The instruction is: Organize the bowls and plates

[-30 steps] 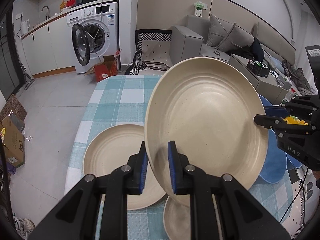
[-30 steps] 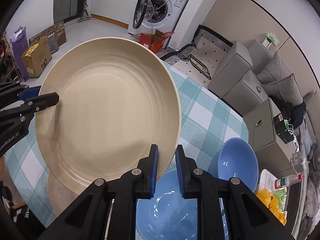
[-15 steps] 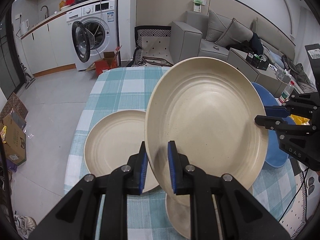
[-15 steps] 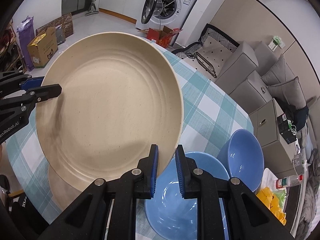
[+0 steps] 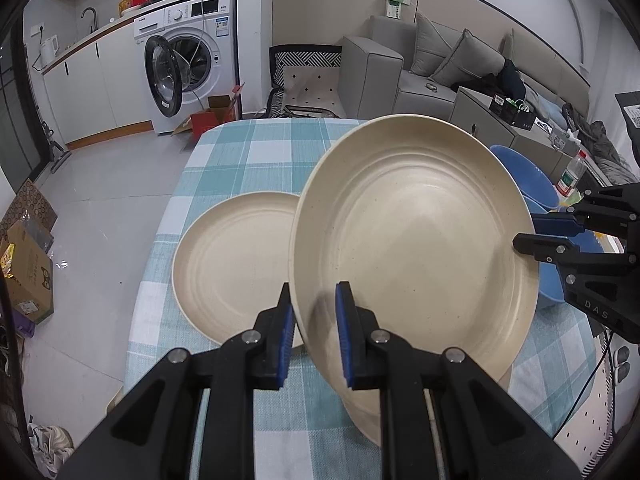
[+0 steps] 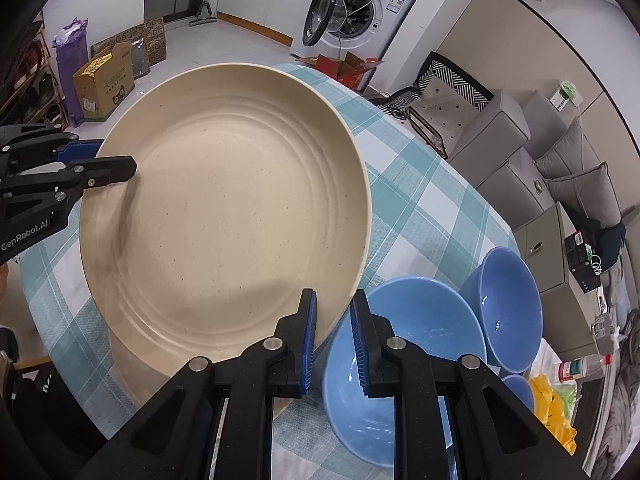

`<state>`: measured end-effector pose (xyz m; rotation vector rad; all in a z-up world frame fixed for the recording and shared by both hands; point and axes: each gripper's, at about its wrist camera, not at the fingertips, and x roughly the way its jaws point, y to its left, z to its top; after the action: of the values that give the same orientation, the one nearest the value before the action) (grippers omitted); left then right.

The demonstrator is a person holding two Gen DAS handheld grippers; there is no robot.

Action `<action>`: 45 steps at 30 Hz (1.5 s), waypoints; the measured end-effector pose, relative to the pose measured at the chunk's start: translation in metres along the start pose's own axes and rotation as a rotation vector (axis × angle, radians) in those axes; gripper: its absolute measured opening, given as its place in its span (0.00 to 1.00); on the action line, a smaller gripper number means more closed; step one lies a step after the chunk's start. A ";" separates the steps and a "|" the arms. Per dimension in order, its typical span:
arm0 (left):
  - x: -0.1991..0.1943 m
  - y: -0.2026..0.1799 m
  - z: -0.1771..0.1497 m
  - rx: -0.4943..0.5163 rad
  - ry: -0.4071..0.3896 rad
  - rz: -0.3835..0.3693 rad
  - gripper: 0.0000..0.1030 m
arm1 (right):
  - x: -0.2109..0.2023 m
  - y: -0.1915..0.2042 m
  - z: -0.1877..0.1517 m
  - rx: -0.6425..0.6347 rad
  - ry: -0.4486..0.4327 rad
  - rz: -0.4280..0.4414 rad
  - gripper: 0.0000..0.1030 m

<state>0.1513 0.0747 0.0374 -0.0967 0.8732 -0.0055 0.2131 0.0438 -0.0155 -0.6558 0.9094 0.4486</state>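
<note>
Carried lower and sideways since the earlier frame: round cream speckled plate [image 5: 416,240], clamped at opposite rim edges by left gripper [image 5: 314,336] and right gripper [image 6: 334,336].
Now overlapping second cream plate [image 5: 232,264] on checked tablecloth [image 5: 256,152], just left of left fingers; blue bowls [image 6: 416,352] beside right fingers. Step: stacking. Next: centre, lower, release.

The held cream plate [image 5: 412,240] has come lower toward the checked table [image 5: 256,152].
</note>
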 end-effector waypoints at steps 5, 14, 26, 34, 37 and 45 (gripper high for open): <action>0.000 -0.001 -0.009 -0.004 0.005 -0.004 0.16 | 0.002 0.011 -0.012 -0.014 0.014 0.005 0.17; 0.000 -0.002 -0.023 -0.002 0.023 -0.005 0.16 | -0.002 0.024 -0.029 -0.034 0.006 0.010 0.17; 0.010 -0.005 -0.038 0.014 0.054 0.005 0.16 | 0.013 0.036 -0.047 -0.030 0.031 0.025 0.17; 0.020 -0.011 -0.045 0.028 0.081 -0.006 0.16 | 0.019 0.036 -0.054 -0.025 0.040 0.018 0.17; 0.023 -0.012 -0.046 0.030 0.089 -0.007 0.16 | 0.023 0.038 -0.057 -0.027 0.050 0.018 0.17; 0.030 -0.016 -0.049 0.037 0.102 -0.011 0.16 | 0.028 0.039 -0.064 -0.033 0.063 0.007 0.17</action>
<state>0.1330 0.0536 -0.0154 -0.0671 0.9740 -0.0375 0.1679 0.0304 -0.0806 -0.7008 0.9659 0.4519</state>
